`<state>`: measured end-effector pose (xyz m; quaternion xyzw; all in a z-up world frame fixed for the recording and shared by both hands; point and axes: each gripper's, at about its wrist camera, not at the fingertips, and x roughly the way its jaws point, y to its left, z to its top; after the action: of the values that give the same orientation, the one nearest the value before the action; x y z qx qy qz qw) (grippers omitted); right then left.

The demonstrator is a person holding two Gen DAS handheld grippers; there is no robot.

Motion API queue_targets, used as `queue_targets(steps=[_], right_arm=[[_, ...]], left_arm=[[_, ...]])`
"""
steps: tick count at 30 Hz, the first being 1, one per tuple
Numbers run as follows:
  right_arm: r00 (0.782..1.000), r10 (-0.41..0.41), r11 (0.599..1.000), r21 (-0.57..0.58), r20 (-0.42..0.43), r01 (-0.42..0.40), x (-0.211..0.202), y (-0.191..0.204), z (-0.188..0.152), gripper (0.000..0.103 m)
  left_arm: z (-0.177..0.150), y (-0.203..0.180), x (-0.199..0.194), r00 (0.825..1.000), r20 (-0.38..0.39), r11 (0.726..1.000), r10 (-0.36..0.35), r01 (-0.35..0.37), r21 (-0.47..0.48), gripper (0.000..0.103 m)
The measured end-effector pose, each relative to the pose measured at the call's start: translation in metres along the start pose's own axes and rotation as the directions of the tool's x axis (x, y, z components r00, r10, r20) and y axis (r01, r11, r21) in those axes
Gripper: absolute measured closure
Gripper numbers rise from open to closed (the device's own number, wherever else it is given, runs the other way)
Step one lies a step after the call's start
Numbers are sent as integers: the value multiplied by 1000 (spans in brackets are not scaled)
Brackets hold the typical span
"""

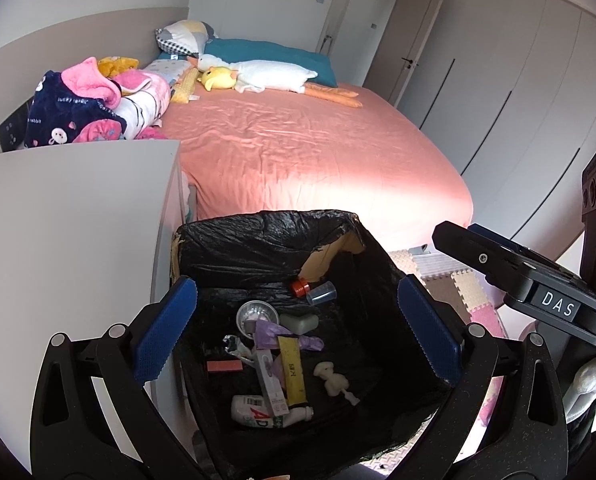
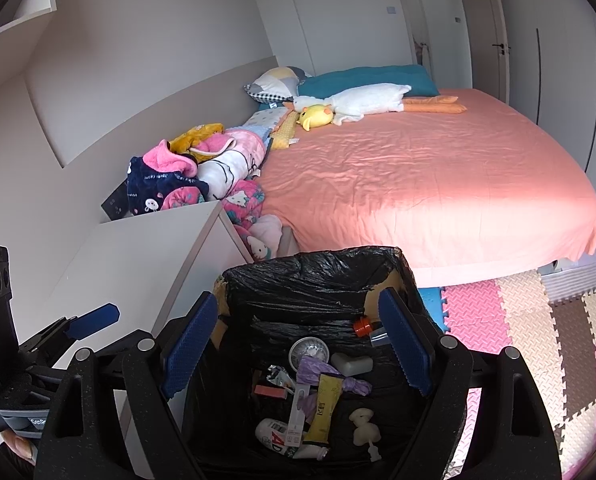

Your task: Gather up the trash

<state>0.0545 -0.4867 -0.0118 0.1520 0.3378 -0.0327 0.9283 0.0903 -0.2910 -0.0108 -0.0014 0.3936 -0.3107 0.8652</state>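
**Both Grippers Spread Wide Above the Lined Bin**

Seen in the lower middle of both views: a trash bin lined with a black bag, cardboard wall showing through a tear at its upper right corner. Standing just beside a white cabinet at left, with a bed under a salmon sheet filling the frame behind.

Left gripper hanging over the bin mouth, blue pads well apart, nothing between them. Right gripper likewise above the bin, pads spread wide and empty; also visible at the right edge of the left wrist view.

Lying at the bottom of the bin: a white bottle with red lettering, a yellow ruler-like strip, a crumpled purple wrapper, a cream-coloured pump top, a small round metal cup, a grey-green bar, a small red block, and toward the upper right of the bin an orange cap touching a clear little cup.

Plush toys and folded blankets at the upper left of the bed; foam puzzle mats at lower right of the right wrist view.
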Motion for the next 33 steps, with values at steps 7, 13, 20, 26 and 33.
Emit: queue_targets(steps=[7,13,20,26,33], right_arm=[[1000,-3,1000,4,-2,3,0,-1,0,20],[1000,-3,1000,4,0,3,0,-1,0,20],[1000,-4,1000,3,0,4,0,-1,0,20],[1000,-4,1000,4,3,4,-1,-2,0,20],[1000,-5,1000,5,1,5,-1,-2,0,20]], left_arm=[[-3,-1,2,1000,-11,1000,2,-2,2,6],[-3,-1,2,1000,-16,1000,-2,2,3,6],[-4,-3,2,1000,-22,1000,-10,10,10,6],[-4,-5,2,1000,-23,1000,-12,12,16,6],[-5,-6,3,1000,-25,1000,-17,17,23,6]])
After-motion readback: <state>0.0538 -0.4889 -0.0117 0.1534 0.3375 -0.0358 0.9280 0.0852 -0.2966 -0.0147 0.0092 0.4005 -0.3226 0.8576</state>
